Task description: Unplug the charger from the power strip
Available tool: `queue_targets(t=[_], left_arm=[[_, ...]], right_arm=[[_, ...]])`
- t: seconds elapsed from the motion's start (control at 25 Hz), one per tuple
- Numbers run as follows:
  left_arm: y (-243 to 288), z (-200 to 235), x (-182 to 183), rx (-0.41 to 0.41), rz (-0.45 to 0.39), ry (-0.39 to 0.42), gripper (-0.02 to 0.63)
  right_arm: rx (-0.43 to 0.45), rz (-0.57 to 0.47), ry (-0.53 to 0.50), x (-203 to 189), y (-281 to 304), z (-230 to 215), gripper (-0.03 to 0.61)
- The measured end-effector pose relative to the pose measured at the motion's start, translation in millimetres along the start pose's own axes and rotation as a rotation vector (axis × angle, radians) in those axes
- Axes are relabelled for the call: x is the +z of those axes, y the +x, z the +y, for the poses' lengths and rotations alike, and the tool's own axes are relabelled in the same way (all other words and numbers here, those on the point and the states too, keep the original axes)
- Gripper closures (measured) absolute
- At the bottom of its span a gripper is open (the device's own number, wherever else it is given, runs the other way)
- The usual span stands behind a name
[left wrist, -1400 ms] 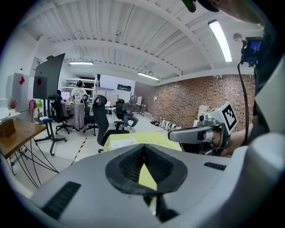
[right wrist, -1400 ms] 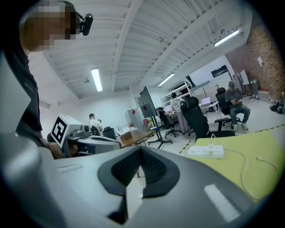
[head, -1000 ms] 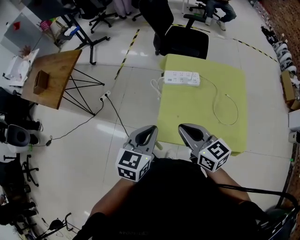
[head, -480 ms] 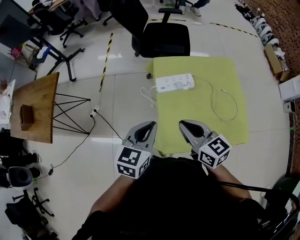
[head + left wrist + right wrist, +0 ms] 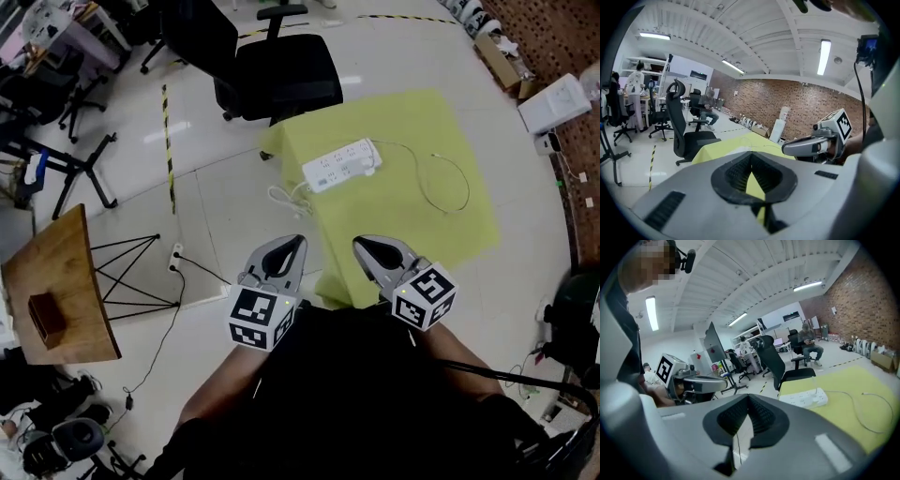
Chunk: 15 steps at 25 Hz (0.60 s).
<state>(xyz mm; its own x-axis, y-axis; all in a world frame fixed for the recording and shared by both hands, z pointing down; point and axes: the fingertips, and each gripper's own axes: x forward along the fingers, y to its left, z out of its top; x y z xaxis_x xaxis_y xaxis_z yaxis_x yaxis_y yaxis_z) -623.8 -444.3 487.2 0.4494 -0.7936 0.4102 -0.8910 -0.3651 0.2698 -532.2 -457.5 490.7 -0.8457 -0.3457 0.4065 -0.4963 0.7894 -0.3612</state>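
Note:
A white power strip (image 5: 340,165) lies on the far part of the yellow-green table (image 5: 394,234). From its right end a thin white charger cable (image 5: 441,178) runs off in a loop across the cloth; the plug itself is too small to make out. My left gripper (image 5: 295,242) and right gripper (image 5: 361,246) hang side by side at the table's near edge, both shut and empty, well short of the strip. The right gripper view shows the strip (image 5: 805,398) and cable (image 5: 862,413) ahead beyond the shut right gripper (image 5: 749,397). The left gripper (image 5: 751,154) points over the cloth.
A black office chair (image 5: 281,70) stands behind the table. The strip's own cord (image 5: 286,197) droops off the table's left edge. A wooden side table (image 5: 52,291) and a floor socket with a black lead (image 5: 175,255) are at the left. Cartons (image 5: 562,98) sit far right.
The view has swung: the table now sits slanted in it, and the wooden side table has slid down to the lower left. Both grippers stay shut at the table's near edge.

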Motion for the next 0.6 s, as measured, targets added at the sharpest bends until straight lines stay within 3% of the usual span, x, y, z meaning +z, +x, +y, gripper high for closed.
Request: queue_targets(t=[0.28,0.6], left_arm=[[18.3,25.4,-3.3,-0.11,0.047,0.051,0.607],[59.1,46.5,-14.7,-0.091,0.101,0.052,0.607]], right_arm=[[-0.147,-0.001,0.03,0.8,11.9,-24.0,0.575],[-0.227,0.023,0.018,-1.8,23.6,-82.9,0.575]])
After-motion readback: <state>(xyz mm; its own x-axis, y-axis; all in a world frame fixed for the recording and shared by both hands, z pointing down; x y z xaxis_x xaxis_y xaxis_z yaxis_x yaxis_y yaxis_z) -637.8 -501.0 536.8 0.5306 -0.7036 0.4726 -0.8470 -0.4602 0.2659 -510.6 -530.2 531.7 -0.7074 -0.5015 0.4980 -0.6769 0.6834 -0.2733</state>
